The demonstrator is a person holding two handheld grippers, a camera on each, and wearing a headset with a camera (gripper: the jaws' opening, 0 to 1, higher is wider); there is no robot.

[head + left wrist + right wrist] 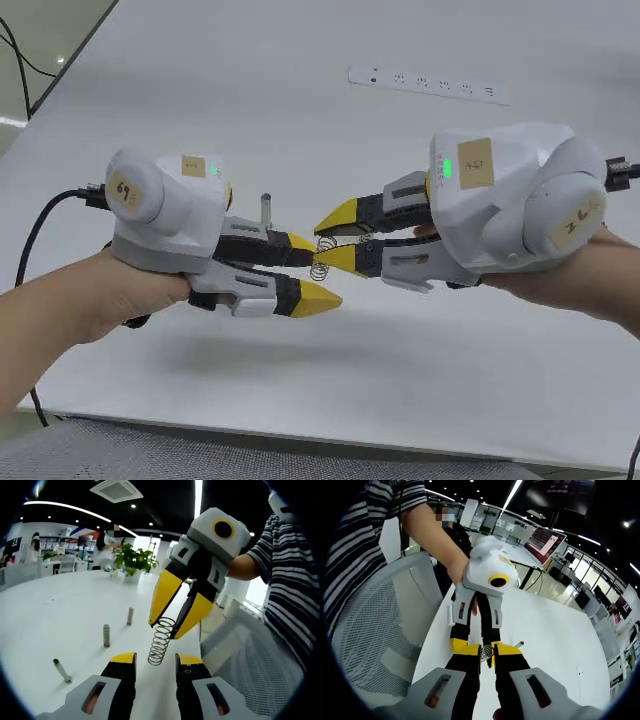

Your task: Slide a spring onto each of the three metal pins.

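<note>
Nearest me, the left gripper (156, 660) holds its jaws apart around the low end of the spring (160, 642), whose top the right gripper (169, 626) clamps in mid-air — a handover, I judge — so next the left must close squarely before seeking the pin (266, 208) beyond.

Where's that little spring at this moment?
In the left gripper view, the spring is in mid-air above the white table, pinched at one end by the right gripper, its free end just ahead of the left gripper's open jaws.
</note>
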